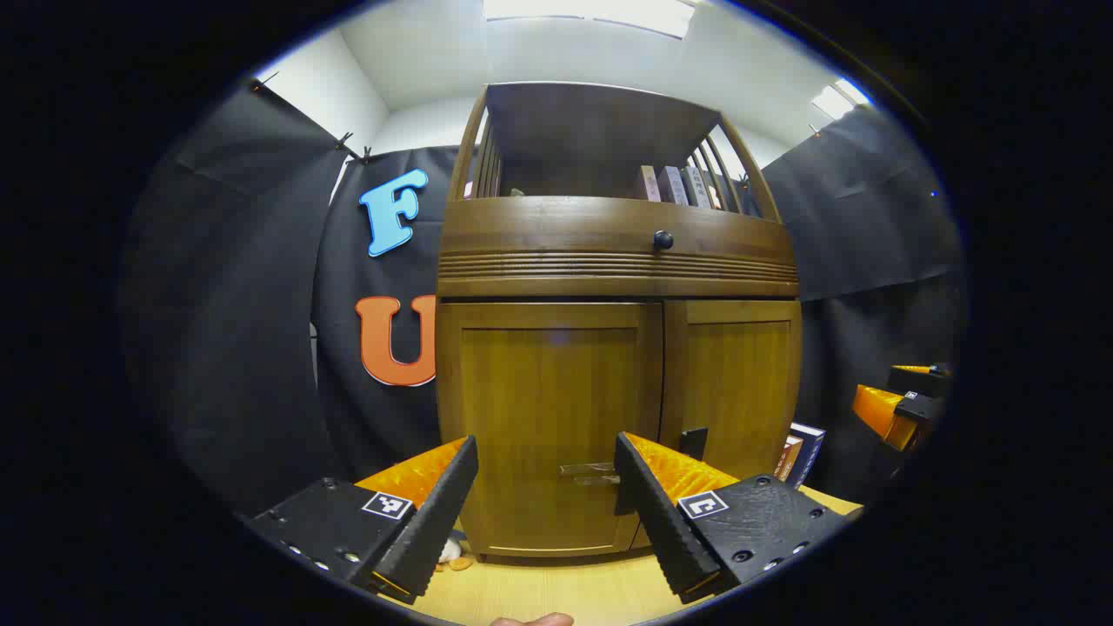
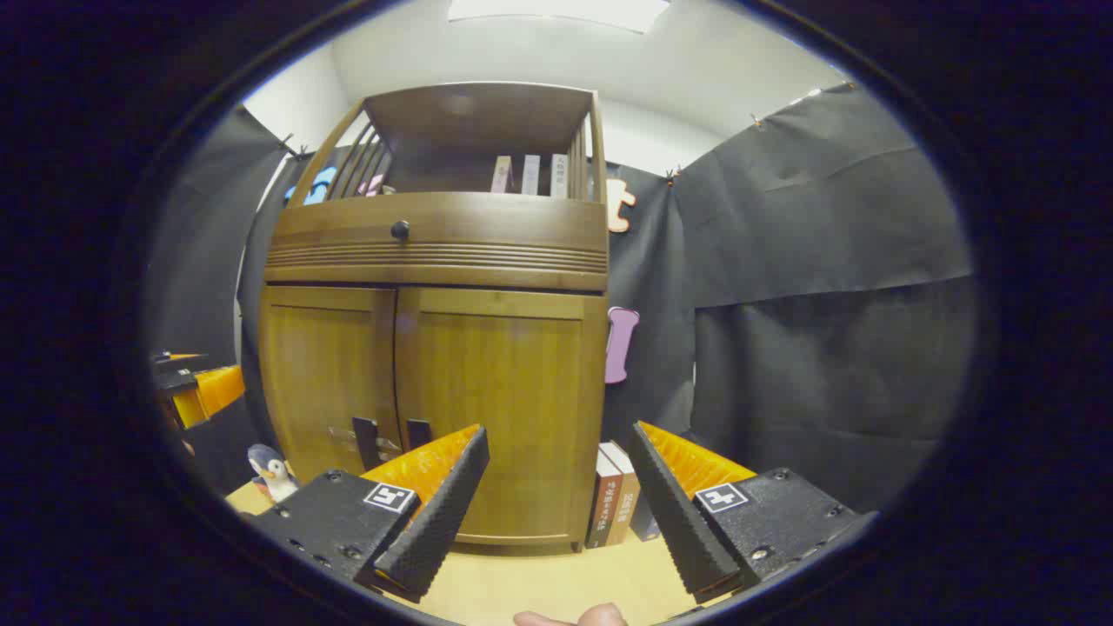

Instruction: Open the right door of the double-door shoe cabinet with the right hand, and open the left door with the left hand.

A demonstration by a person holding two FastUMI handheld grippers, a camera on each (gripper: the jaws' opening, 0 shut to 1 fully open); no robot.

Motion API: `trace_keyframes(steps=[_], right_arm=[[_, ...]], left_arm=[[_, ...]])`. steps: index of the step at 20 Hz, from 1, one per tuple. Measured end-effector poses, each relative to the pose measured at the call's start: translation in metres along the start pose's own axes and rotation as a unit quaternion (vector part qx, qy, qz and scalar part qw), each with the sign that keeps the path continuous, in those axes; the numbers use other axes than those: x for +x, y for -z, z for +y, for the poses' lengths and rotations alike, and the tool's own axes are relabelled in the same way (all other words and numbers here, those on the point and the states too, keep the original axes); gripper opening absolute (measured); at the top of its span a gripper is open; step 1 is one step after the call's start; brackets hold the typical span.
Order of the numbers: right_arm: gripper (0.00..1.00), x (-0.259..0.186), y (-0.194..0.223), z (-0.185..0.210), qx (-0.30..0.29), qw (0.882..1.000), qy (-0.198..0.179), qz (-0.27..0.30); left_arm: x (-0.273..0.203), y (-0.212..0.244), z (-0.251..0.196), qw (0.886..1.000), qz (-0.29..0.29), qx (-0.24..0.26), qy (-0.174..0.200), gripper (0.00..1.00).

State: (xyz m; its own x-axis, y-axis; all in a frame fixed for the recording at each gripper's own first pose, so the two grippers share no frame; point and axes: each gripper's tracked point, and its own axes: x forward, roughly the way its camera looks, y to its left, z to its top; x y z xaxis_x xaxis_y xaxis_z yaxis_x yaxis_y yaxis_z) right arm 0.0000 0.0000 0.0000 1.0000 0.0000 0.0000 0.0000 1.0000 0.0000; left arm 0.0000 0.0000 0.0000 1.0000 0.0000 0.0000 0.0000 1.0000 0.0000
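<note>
Shoe cabinet [image 1: 617, 348] dead ahead of both grippers, standing on the pale wooden floor [image 1: 556, 587], and both doors are shut, so nothing of the task looks done yet. Left door [image 1: 548, 426] sits straight beyond the left gripper [image 1: 546, 513], whose fingers are spread wide with nothing between them; the left handle [image 1: 589, 472] shows just past its right-hand finger, not yet touched. Right door [image 2: 500, 409] is ahead of the right gripper [image 2: 556, 513], also gaping and empty, though the right handle [image 2: 419, 432] lies off to that gripper's left, beyond its left finger. So, by my reading, both pulls remain: right door first, then left. Moving outward, a drawer knob [image 1: 663, 240] above the doors, books on the top shelf [image 2: 529, 175], more books [image 2: 613, 506] leaning beside the cabinet's right flank, and a small penguin toy [image 2: 271, 472] on the floor to its left.
</note>
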Motion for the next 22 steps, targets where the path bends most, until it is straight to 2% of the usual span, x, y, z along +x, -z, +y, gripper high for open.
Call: trace_keyframes(steps=[1, 2, 7, 16, 22], right_arm=[[1.00, 0.002, 0.000, 0.003, 0.002, 1.000, -0.006, 0.000], [1.00, 0.006, -0.001, 0.005, 0.005, 1.000, -0.014, 0.002], [1.00, 0.017, -0.002, 0.007, 0.014, 0.999, -0.049, 0.006], [1.00, 0.036, 0.013, 0.002, 0.025, 0.997, -0.066, 0.024], [1.00, 0.056, 0.038, 0.034, 0.014, 0.993, -0.103, 0.055]], left_arm=[[0.000, 0.002, -0.007, 1.000, 0.000, -0.001, -0.001, 1.00], [-0.001, 0.003, -0.012, 1.000, 0.002, -0.004, -0.004, 0.95], [-0.008, 0.008, -0.027, 1.000, 0.011, -0.016, -0.016, 0.95], [-0.010, 0.012, -0.033, 0.999, 0.020, -0.007, -0.038, 0.95], [-0.008, 0.019, -0.027, 0.999, 0.030, -0.003, -0.038, 0.95]])
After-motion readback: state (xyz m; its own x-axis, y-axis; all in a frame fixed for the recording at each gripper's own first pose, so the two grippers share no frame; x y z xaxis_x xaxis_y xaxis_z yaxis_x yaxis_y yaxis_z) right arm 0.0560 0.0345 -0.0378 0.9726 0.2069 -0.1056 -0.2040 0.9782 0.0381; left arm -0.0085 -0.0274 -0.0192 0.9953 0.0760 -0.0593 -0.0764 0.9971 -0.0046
